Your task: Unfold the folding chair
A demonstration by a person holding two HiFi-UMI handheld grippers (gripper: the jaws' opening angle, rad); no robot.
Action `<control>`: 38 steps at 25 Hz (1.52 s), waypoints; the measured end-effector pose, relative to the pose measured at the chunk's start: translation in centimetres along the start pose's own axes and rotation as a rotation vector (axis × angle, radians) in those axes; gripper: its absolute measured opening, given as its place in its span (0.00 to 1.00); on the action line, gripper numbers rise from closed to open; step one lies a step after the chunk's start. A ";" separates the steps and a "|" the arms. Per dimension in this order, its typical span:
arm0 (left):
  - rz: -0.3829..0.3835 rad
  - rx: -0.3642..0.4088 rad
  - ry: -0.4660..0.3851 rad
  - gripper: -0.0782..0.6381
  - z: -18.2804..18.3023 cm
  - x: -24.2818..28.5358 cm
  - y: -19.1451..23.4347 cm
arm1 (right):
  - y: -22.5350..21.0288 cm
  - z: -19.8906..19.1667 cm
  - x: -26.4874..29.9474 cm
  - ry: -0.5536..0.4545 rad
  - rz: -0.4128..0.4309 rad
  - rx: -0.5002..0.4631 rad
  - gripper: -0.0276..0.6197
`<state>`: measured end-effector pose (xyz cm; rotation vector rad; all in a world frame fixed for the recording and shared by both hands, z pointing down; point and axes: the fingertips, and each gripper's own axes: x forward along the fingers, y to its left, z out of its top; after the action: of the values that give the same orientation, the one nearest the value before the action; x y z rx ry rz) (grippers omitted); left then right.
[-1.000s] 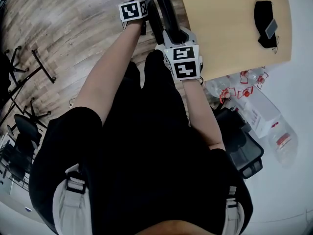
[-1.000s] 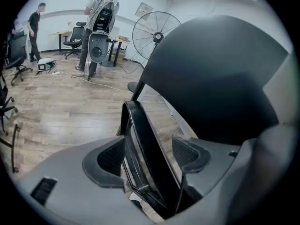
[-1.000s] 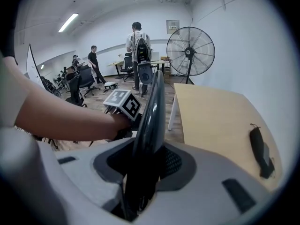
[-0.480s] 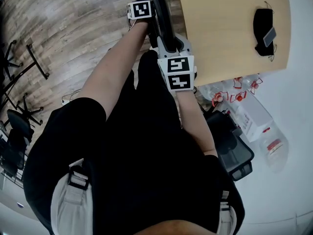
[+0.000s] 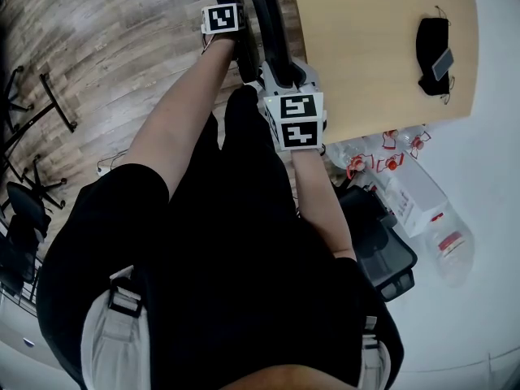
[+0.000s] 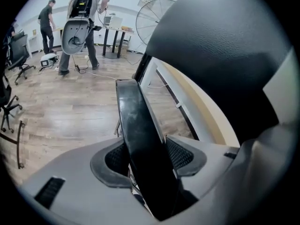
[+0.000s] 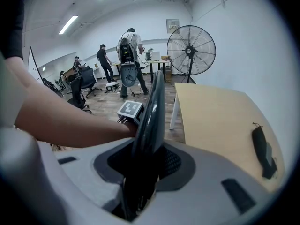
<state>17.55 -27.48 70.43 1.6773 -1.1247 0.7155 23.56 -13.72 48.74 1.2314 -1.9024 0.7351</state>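
Note:
The folded black chair [image 5: 272, 23] stands between the person and the table, its bars running away from me. My left gripper [image 5: 230, 13], under its marker cube, is shut on a glossy black bar of the chair [image 6: 138, 135], and both pads [image 6: 180, 154] press against that bar. The chair's black padded panel [image 6: 225, 55] fills that view's upper right. My right gripper [image 5: 280, 70] is shut on another curved black bar of the frame [image 7: 152, 111]. The left gripper's marker cube [image 7: 130, 109] and the person's forearm show just left of that bar.
A light wooden table [image 5: 382, 47] stands close on the right, with a black pouch [image 5: 435, 47] on it. Water bottles [image 5: 390, 157] and a black crate [image 5: 382, 250] lie on the floor beside it. A large fan [image 7: 191, 50] and people [image 7: 126, 60] are farther off.
The left gripper's marker cube has shifted a little along the chair's bar. The right gripper stays on its bar near the table's edge.

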 end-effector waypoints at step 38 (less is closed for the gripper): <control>-0.160 0.012 -0.024 0.42 -1.8 -2.5 9.0 | 6.9 0.4 1.5 -0.011 0.057 -0.029 0.23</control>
<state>8.36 -25.94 72.50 1.7677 -0.9912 0.6038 16.64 -12.18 49.28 1.1698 -1.9578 0.7297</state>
